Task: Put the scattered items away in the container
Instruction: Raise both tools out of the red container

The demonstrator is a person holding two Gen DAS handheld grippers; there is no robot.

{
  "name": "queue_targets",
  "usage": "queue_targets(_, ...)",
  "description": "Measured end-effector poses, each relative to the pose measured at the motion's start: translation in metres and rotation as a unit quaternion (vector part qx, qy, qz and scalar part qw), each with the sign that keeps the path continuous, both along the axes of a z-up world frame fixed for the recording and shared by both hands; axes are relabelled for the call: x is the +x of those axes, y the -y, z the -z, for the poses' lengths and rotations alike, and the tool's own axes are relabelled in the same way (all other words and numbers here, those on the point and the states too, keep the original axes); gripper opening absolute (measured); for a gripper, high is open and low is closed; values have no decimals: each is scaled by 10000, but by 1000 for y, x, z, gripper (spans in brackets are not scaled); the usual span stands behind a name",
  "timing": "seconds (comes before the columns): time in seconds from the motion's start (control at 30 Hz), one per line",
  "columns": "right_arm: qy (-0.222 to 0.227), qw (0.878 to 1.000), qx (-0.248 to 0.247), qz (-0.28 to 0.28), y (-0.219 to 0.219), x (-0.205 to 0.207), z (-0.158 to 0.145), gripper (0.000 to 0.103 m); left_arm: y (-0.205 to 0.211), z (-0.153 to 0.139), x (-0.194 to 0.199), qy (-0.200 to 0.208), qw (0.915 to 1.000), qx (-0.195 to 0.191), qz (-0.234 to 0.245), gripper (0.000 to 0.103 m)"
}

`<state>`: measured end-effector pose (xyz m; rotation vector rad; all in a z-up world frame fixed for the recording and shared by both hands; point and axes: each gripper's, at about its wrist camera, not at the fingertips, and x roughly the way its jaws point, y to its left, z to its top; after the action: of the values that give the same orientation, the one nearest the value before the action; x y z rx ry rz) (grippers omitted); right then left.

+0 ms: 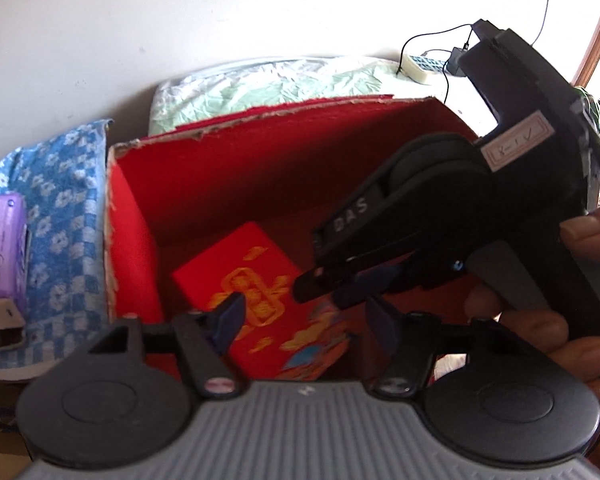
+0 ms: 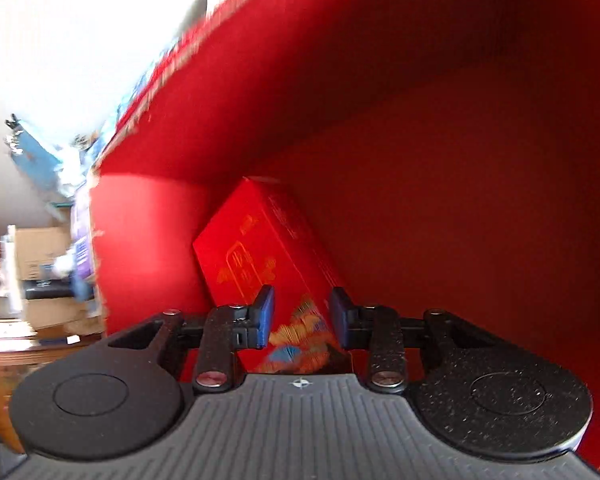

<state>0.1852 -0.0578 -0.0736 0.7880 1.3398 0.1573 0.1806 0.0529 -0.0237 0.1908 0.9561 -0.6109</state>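
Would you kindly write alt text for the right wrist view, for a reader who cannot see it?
The right hand-held gripper, jaws open, reaches into a large red container, where a red gift box with gold designs leans against the inner wall. The box shows between the blue fingertips. Blurred room clutter appears at left.

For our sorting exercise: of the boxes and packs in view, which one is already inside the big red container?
The red gift box with gold print. It lies inside the red cardboard container, whereas the purple pack rests outside on the blue flowered cloth.
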Motion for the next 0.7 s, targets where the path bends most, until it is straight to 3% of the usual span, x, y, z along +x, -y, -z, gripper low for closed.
queue_targets(0.1,-124,9996,260,-3,-10,2,9,33,-6,3,4,-107,9999,-58,-13,60)
queue_targets(0.13,-139,9995,264,-61,-15,3,11,33,-8,2,5,-107,9999,-66,-4,54)
queue_targets(0.23,-155,9995,214,-183,-27,5,15,35,-11,1,4,-71,10000,-60,24,49)
queue_targets(0.43,-83,9996,232,-140,-34,-4,21,38,-9,3,2,19,10000,77,11,49)
queue_targets(0.6,347,9990,-279,-59,-43,-21,11,43,-6,5,0,92,9998,196,0,50)
queue_targets(0.7,750,9932,-891,37,-48,-36,-3,61,-7,0,-5,293,9991,268,-160,54)
